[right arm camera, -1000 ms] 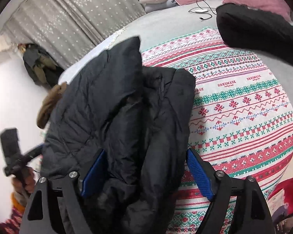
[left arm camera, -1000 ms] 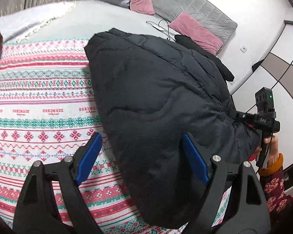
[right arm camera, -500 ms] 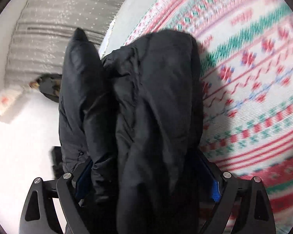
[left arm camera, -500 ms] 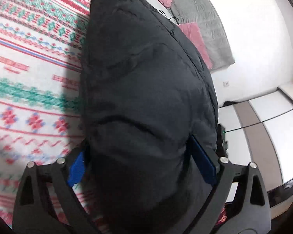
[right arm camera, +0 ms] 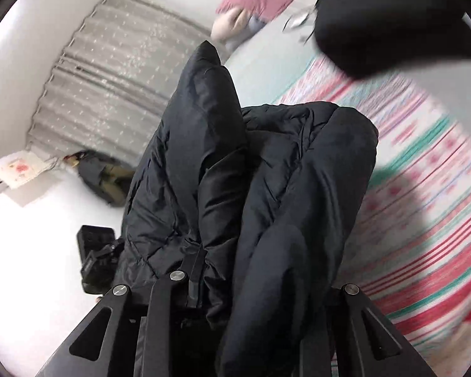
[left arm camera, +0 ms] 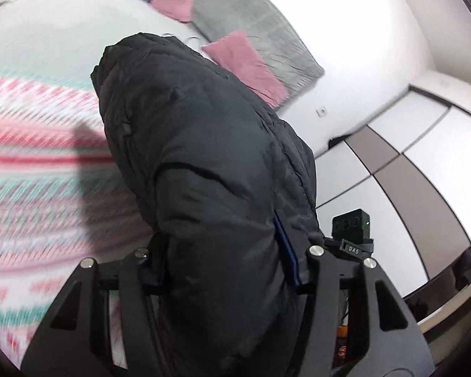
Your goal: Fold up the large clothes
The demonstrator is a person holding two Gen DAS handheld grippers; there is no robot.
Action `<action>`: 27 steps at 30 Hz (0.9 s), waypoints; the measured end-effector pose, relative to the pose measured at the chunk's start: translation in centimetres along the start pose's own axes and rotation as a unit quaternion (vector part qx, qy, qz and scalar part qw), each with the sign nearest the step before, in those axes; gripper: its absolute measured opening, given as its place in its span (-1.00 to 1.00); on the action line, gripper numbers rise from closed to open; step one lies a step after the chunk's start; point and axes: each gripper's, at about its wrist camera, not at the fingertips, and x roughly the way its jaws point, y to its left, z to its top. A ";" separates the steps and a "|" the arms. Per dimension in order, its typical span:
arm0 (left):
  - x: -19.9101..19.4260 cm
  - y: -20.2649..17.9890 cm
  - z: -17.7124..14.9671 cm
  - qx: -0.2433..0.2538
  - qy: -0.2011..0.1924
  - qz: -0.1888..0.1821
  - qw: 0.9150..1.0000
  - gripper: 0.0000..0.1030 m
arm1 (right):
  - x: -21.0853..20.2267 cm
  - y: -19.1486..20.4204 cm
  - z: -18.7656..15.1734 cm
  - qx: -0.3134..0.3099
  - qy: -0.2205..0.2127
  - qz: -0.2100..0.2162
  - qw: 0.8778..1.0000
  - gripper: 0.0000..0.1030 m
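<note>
Here, at the far left of the left wrist view, the bed carries a patterned blanket in red, green and white bands, blurred in the frame. Right of it, the black puffer jacket hangs bunched in the left gripper, whose jaws have just been closing and now clamp on its padding. Far beyond lie pink pillows and a grey throw, and to the right stand a white wall and panelled wardrobe doors. The right gripper's body shows just right of the jacket.

In the right wrist view, a grey curtain and a dark bundle by the wall sit at left. The jacket fills the middle, and the right gripper has just closed its jaws, which pinch its folds. Another dark garment lies far right on the bed.
</note>
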 end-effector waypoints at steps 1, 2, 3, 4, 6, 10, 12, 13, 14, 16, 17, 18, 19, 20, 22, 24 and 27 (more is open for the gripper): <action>0.8 -0.4 0.5 0.011 0.004 0.003 1.000 0.13 | -1.0 -0.4 0.6 0.005 -0.011 -0.007 1.000 -0.48; 2.6 -0.9 1.0 0.029 0.014 0.020 0.999 0.16 | -1.8 -0.7 0.4 0.008 -0.017 -0.012 1.000 -0.47; 4.3 -1.2 1.3 0.045 0.027 0.048 0.997 0.30 | -2.7 -1.6 1.0 0.013 -0.029 -0.028 0.999 -0.45; 5.5 -1.1 1.7 0.055 0.037 0.075 0.995 0.43 | -3.3 -2.2 1.2 0.016 -0.037 -0.046 0.998 -0.35; 9.7 -0.3 1.5 0.078 0.083 0.174 0.978 0.51 | -4.8 -3.5 0.9 0.033 -0.045 -0.115 0.992 -0.14; 10.5 -0.2 0.8 0.067 0.067 0.208 0.974 0.78 | -5.4 -4.6 -0.3 0.034 -0.045 -0.218 0.974 0.29; 8.6 -0.7 -0.5 0.089 0.051 0.246 0.964 0.78 | -6.2 -2.7 -1.2 0.002 -0.054 -0.257 0.965 0.34; 8.0 -1.3 -1.1 0.099 0.044 0.267 0.958 0.79 | -6.5 -1.3 -1.6 -0.012 -0.063 -0.277 0.959 0.36; 7.6 -2.1 -1.8 0.105 0.039 0.287 0.951 0.79 | -6.8 0.2 -2.2 -0.029 -0.076 -0.303 0.950 0.38; 6.3 -3.0 -3.0 0.110 0.035 0.324 0.939 0.81 | -7.4 2.3 -3.3 -0.057 -0.101 -0.337 0.934 0.41; 5.5 -3.6 -4.0 0.114 0.035 0.337 0.934 0.82 | -7.6 3.5 -4.2 -0.070 -0.113 -0.342 0.930 0.45; 5.0 -4.3 -4.9 0.116 0.036 0.347 0.930 0.82 | -7.8 4.9 -5.1 -0.082 -0.124 -0.347 0.926 0.50; 4.3 -4.1 -5.5 0.117 0.037 0.351 0.928 0.83 | -7.9 6.2 -6.2 -0.091 -0.131 -0.354 0.921 0.56; 3.8 -4.5 -6.4 0.116 0.040 0.358 0.926 0.84 | -7.9 7.7 -7.0 -0.100 -0.134 -0.362 0.917 0.58; 3.3 -4.8 -7.2 0.107 0.050 0.372 0.921 0.84 | -5.5 11.1 -9.1 -0.121 -0.129 -0.376 0.909 0.59; 3.0 -5.0 -8.0 0.100 0.053 0.378 0.919 0.84 | -2.4 14.0 -9.1 -0.138 -0.117 -0.391 0.902 0.60; 1.9 -5.7 -9.3 0.093 0.048 0.390 0.915 0.85 | -0.3 15.7 -10.7 -0.160 -0.089 -0.408 0.895 0.64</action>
